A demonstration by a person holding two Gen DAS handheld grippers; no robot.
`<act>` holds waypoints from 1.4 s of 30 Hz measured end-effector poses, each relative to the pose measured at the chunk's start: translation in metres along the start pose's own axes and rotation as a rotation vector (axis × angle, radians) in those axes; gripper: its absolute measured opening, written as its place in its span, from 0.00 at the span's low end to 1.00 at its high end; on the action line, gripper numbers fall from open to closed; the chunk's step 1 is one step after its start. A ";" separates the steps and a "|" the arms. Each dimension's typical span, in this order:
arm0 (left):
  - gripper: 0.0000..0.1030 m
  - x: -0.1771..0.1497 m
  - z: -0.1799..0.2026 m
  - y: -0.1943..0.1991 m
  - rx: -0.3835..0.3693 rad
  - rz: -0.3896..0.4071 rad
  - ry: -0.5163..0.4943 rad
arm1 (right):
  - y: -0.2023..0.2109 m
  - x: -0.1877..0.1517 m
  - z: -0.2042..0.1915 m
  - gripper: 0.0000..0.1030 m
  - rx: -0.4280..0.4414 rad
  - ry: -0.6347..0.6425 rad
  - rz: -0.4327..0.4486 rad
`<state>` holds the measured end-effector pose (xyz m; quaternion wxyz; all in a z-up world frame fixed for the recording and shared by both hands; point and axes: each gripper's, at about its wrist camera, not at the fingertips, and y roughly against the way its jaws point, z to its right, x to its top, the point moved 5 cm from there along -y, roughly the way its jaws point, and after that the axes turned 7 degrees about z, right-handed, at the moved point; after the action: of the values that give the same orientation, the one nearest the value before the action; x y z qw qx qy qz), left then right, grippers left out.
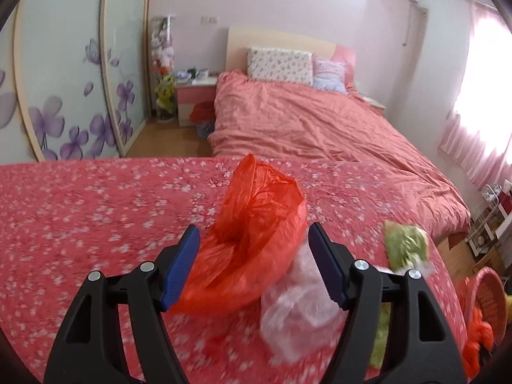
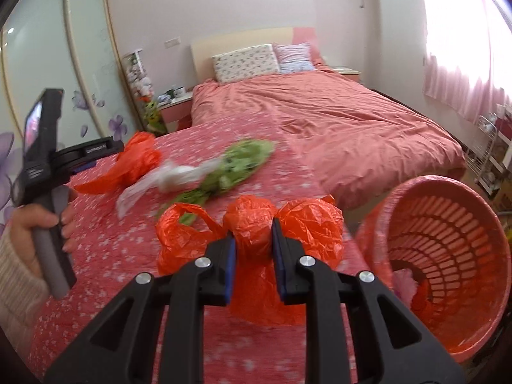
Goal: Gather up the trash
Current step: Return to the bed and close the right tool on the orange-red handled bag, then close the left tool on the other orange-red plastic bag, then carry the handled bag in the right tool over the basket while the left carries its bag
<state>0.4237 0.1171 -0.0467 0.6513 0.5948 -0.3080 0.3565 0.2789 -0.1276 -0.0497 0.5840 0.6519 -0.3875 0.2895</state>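
My left gripper (image 1: 254,238) is open, its blue pads either side of a crumpled red plastic bag (image 1: 252,230) on the floral red cover (image 1: 80,217). A clear plastic bag (image 1: 297,313) lies beside the right pad, and a green wrapper (image 1: 406,244) lies further right. My right gripper (image 2: 254,233) is shut on another crumpled red plastic bag (image 2: 256,227), held above the cover next to the pink slatted basket (image 2: 448,256). In the right wrist view the first red bag (image 2: 137,160), the clear bag (image 2: 160,179) and the green wrapper (image 2: 236,166) lie beyond, near the left gripper's body (image 2: 44,166).
The basket also shows at the right edge of the left wrist view (image 1: 489,297), with red plastic and something pink inside. A bed with a salmon duvet (image 1: 320,121) lies beyond the cover. A pink nightstand (image 1: 195,96), sliding wardrobe doors (image 1: 64,80) and a wire rack (image 2: 489,153) stand around.
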 end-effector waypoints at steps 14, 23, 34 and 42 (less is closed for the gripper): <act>0.47 -0.019 0.004 -0.035 0.041 -0.106 -0.003 | -0.016 0.001 0.028 0.20 -0.001 -0.050 -0.012; 0.23 -0.005 -0.008 0.001 0.038 -0.026 0.007 | -0.003 0.005 0.026 0.20 -0.004 -0.052 0.014; 0.23 0.007 0.013 0.102 0.011 0.093 -0.043 | 0.062 0.025 0.013 0.20 -0.002 -0.026 0.105; 0.23 -0.003 0.050 0.164 -0.085 0.144 -0.071 | 0.112 0.031 0.025 0.21 -0.038 -0.031 0.169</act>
<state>0.2867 0.0732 0.0476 0.6373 0.5552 -0.3879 0.3677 0.1991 -0.1596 0.0322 0.5637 0.6102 -0.4553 0.3203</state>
